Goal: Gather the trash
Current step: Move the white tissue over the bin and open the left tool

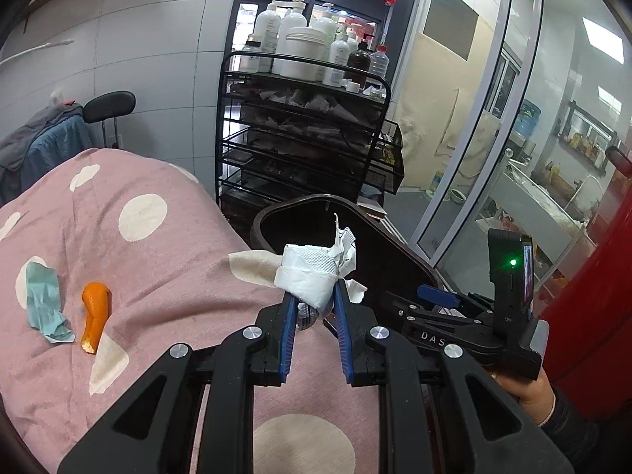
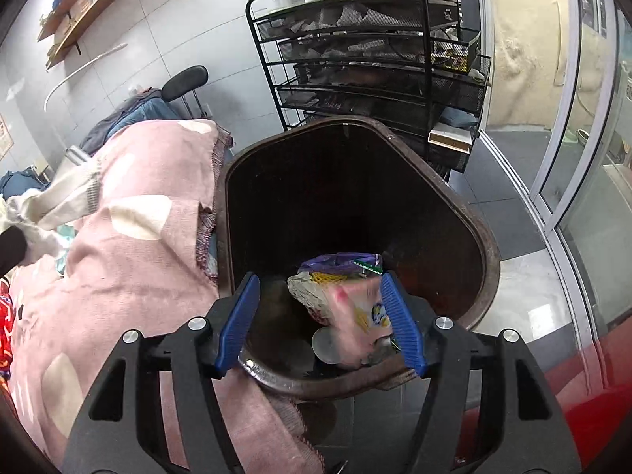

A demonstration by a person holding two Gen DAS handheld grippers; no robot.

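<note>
My left gripper (image 1: 314, 296) is shut on a crumpled white paper wad (image 1: 314, 272) and holds it above the pink blanket's edge, close to the dark brown trash bin (image 1: 391, 260). An orange peel (image 1: 94, 312) and a teal paper scrap (image 1: 45, 302) lie on the pink polka-dot blanket (image 1: 158, 260) to the left. My right gripper (image 2: 322, 316) is open above the bin's (image 2: 486, 260) mouth. A pink snack wrapper (image 2: 355, 316), motion-blurred, sits between its fingers, touching the right one, over the trash inside. The right gripper also shows in the left wrist view (image 1: 438, 298).
A black wire cart (image 1: 304, 134) with bottles and papers stands behind the bin. A glass door (image 1: 493, 118) is to the right. A red surface (image 2: 592, 407) lies at the lower right. A chair with clothes (image 1: 51, 134) stands at the far left.
</note>
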